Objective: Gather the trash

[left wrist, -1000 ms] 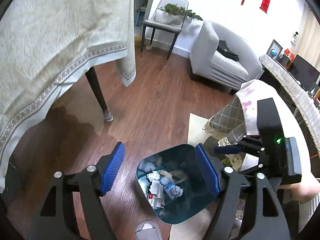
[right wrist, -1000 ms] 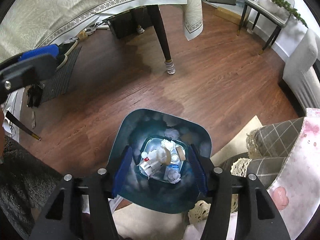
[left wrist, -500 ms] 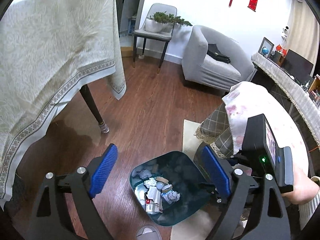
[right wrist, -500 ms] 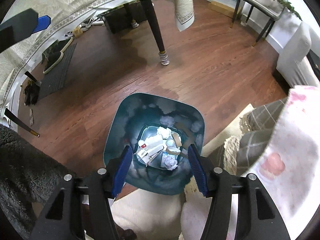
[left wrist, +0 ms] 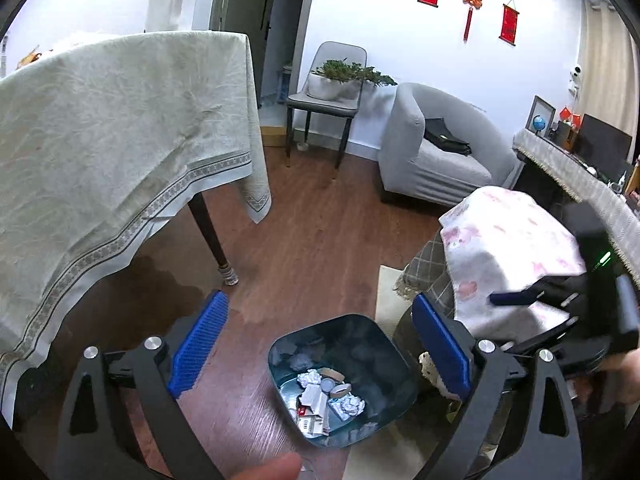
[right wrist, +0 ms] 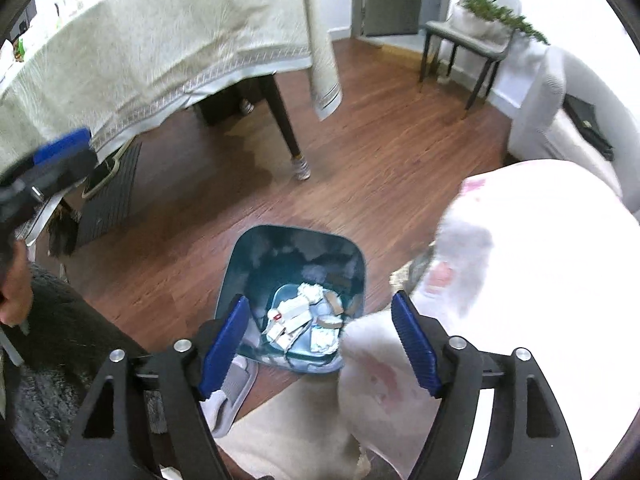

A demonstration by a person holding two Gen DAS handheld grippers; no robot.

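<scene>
A dark teal trash bin [left wrist: 362, 344] stands on the wooden floor [left wrist: 320, 248], near the bottom of both views, just left of a low stool draped with a pink-patterned cloth [left wrist: 508, 248]. In its bottom lies the collected trash [left wrist: 324, 396]: crumpled paper balls, small cartons and tape rolls. The left tool [left wrist: 320, 352] hangs above the bin, its jaws opening wide with nothing between the blue pads. The right tool [right wrist: 320, 344] also points down over the bin, jaws opening and gripping nothing. The desk under a pale tablecloth [left wrist: 120, 140] stands far left; a grey armchair [left wrist: 436, 148] sits at the far wall.
</scene>
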